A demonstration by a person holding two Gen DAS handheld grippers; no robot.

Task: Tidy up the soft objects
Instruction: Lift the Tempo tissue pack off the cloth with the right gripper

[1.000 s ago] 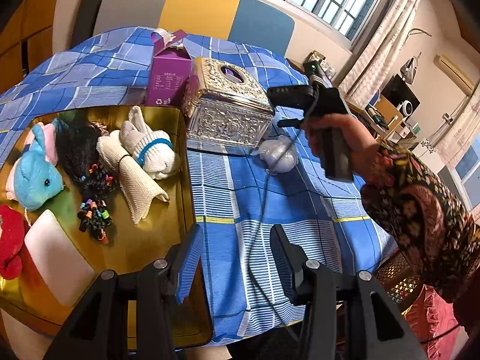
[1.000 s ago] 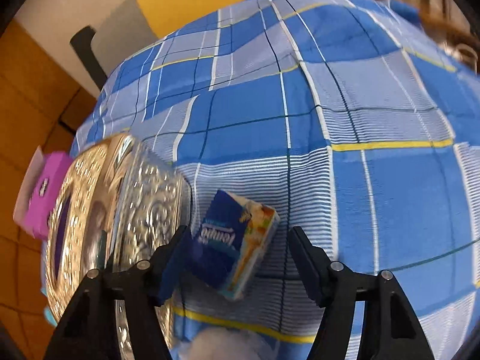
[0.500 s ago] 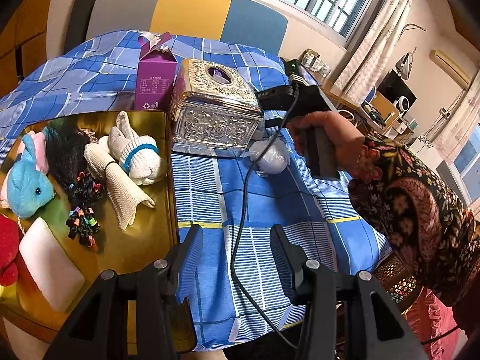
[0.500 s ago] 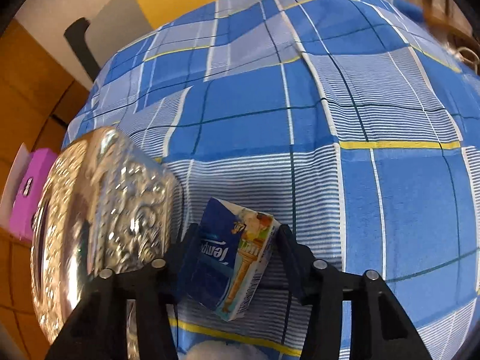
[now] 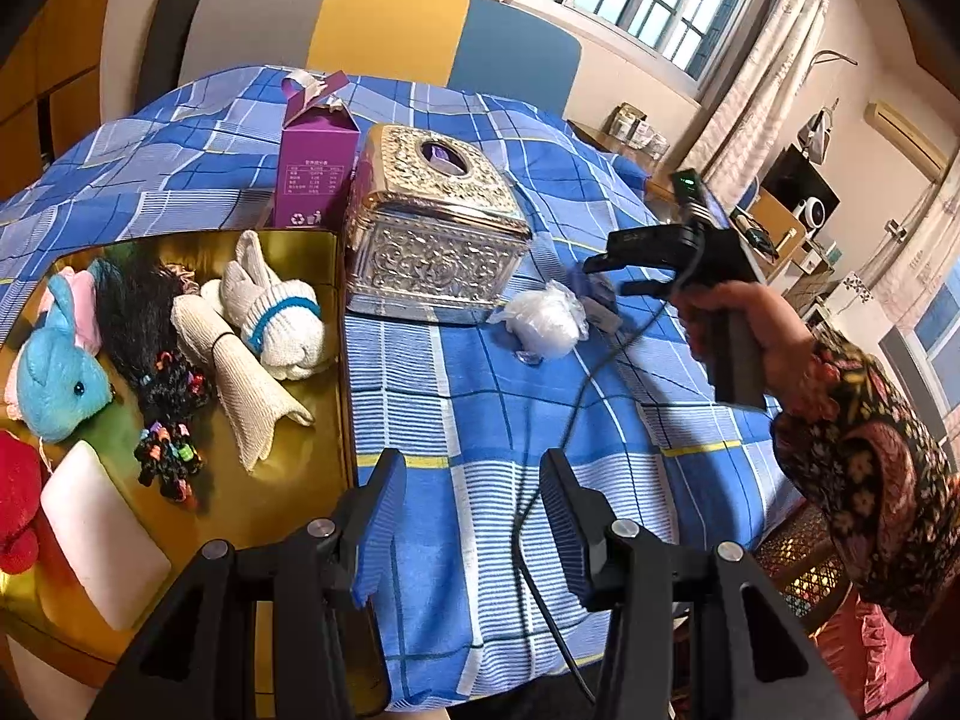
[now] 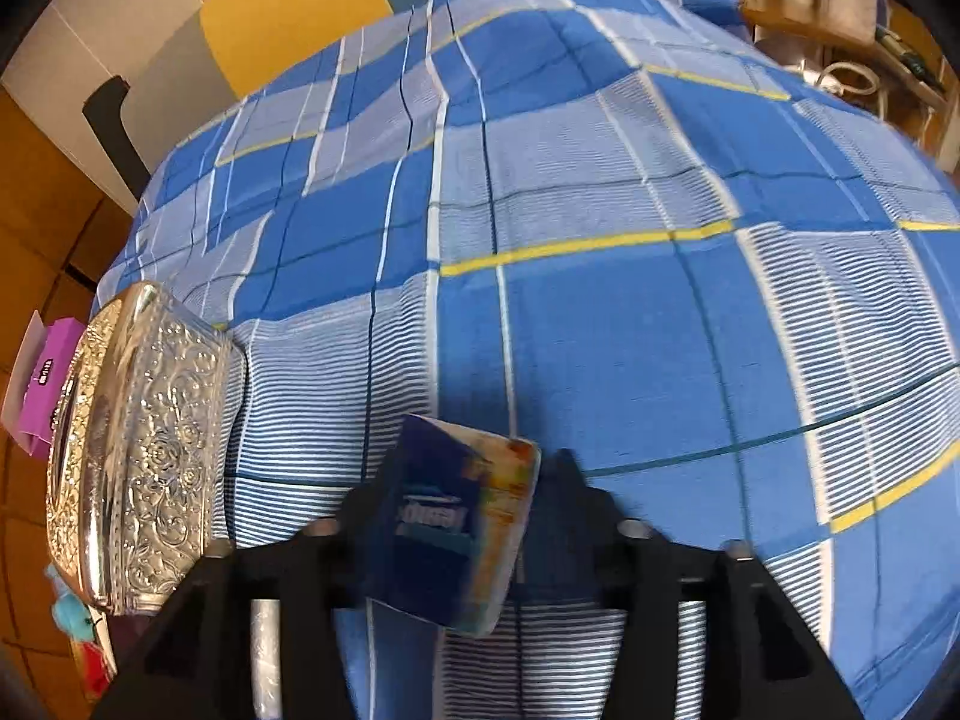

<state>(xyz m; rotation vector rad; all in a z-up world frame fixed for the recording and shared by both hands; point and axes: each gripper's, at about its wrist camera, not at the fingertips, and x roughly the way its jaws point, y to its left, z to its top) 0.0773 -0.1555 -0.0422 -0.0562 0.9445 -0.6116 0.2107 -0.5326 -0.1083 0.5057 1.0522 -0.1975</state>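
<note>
Right now the right gripper (image 6: 459, 516) has its fingers (image 6: 567, 492) squeezed on the tissue pack (image 6: 453, 522), which looks lifted just off the blue checked tabletop (image 6: 600, 300). That pack is soft and tilted, so it could slip out or get squashed. It may also bump the silver tissue box (image 6: 138, 456) nearby. Farther off, the left gripper (image 5: 468, 510) waits with wide, empty fingers beside the gold tray (image 5: 300, 420), and its cord could snag.
</note>
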